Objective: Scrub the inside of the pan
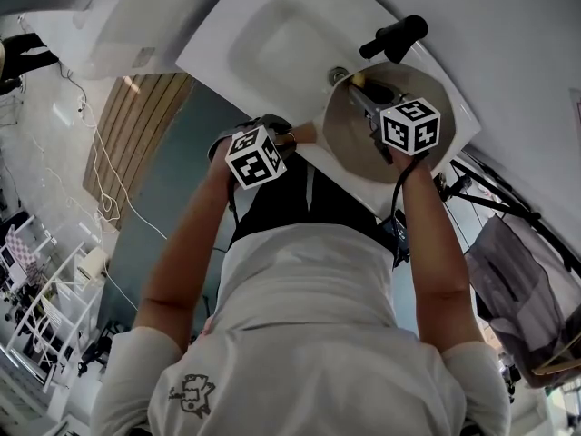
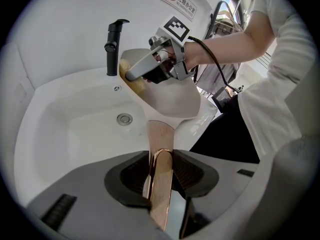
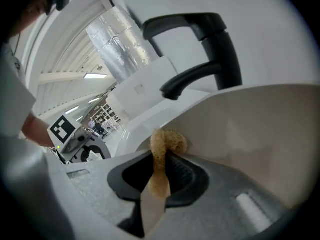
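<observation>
A beige pan [image 1: 349, 143] is tilted over the right end of the white sink [image 1: 272, 53], its inside facing up. My left gripper [image 2: 161, 160] is shut on the pan's copper-coloured handle [image 2: 161, 189], which runs up between the jaws to the pan [image 2: 172, 96]. My right gripper [image 3: 162, 156] is shut on a yellow sponge [image 3: 164, 146], whose tip presses on the pan's inner wall [image 3: 260, 129] near the rim. In the head view the right gripper [image 1: 361, 94] reaches into the pan's far side and the left gripper [image 1: 289, 139] sits at the sink's front edge.
A black faucet [image 1: 395, 36] stands just behind the pan, close to the sponge [image 2: 136, 81]. The sink's basin with its drain [image 2: 124, 118] lies to the left. A sign [image 2: 179, 0] hangs on the white wall. A dark bag on a frame [image 1: 522, 280] stands at the right.
</observation>
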Demonstrator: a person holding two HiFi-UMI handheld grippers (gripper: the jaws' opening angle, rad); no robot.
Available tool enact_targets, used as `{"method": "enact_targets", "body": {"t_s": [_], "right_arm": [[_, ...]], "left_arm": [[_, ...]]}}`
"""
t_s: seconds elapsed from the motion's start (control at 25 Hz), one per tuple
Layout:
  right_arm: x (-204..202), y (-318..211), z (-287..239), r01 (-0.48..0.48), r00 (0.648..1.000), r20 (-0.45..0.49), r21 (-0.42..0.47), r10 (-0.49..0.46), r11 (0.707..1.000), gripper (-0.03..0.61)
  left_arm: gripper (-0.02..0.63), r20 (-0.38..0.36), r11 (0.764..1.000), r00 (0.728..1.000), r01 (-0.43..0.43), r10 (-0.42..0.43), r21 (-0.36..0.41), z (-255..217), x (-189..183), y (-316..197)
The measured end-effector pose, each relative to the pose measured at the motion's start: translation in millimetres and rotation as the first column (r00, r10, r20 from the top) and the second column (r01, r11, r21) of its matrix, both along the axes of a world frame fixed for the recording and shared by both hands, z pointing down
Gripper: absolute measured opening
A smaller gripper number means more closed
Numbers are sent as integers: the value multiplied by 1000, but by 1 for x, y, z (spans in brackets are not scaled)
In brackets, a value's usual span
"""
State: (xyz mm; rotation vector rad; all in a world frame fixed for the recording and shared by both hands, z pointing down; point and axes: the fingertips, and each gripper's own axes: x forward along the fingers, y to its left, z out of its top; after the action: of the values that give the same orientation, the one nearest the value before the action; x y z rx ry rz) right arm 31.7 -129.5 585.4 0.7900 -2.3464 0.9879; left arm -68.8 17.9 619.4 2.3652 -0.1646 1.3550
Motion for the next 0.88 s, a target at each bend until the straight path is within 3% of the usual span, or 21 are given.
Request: {"method": "enact_targets", "body": {"t_s": [0.16,0.56,0.88], "right_arm": [[-21,22,5,46,999,25,-39,-45,998,68],[-33,56,12,25,986,168,-182,6,983,69],[-38,86,19,57,979,204,-263,-2,963,71]], "left_arm": [[149,4,1000,1000,-7,7,2,0,1,0],[149,7,1000,1000,-9,9,12,1,1,1],[150,19,1000,1000,-18,17,20,2,1,1]]}}
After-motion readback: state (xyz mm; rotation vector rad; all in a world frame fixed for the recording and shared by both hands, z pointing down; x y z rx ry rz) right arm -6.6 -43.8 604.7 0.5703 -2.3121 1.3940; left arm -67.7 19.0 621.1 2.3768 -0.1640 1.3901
